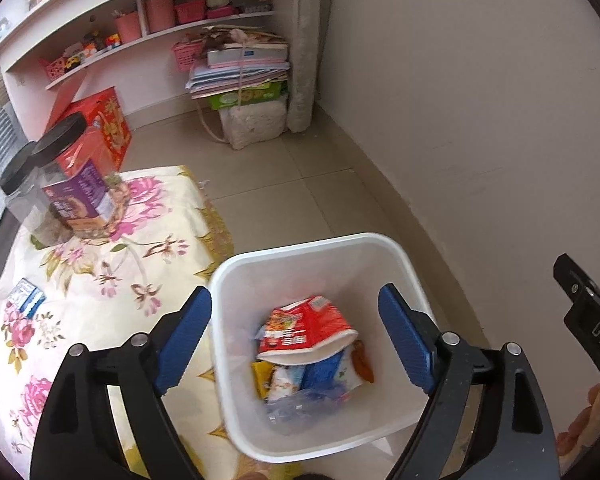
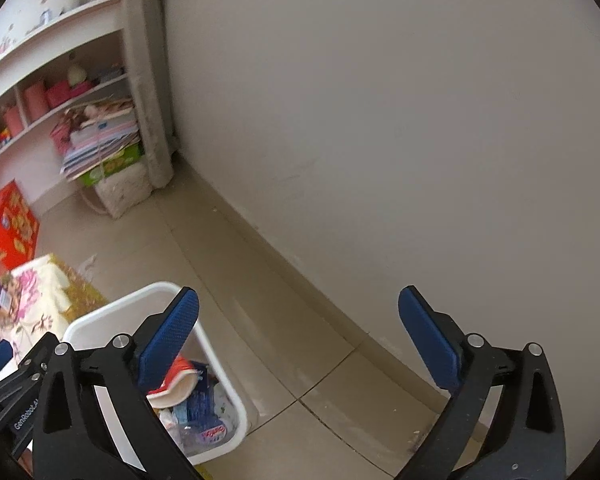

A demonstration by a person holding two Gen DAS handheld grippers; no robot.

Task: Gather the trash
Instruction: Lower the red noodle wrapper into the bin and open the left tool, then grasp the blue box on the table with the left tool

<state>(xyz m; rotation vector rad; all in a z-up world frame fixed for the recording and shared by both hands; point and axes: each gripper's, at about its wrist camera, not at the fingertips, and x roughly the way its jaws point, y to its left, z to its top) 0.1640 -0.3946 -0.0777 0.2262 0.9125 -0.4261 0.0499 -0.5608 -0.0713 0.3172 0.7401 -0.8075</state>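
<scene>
A white square bin stands on the floor beside the floral-clothed table. In it lie a crushed red paper cup, blue and yellow wrappers and a clear plastic bottle. My left gripper hovers open and empty right above the bin. My right gripper is open and empty, to the right of the bin, over bare floor by the wall. A small blue-and-white carton lies on the table at the left.
Two black-lidded clear jars and a purple box stand at the table's far left. A red gift box, a stack of books on a green box and pink shelves line the far wall. A plain wall is at the right.
</scene>
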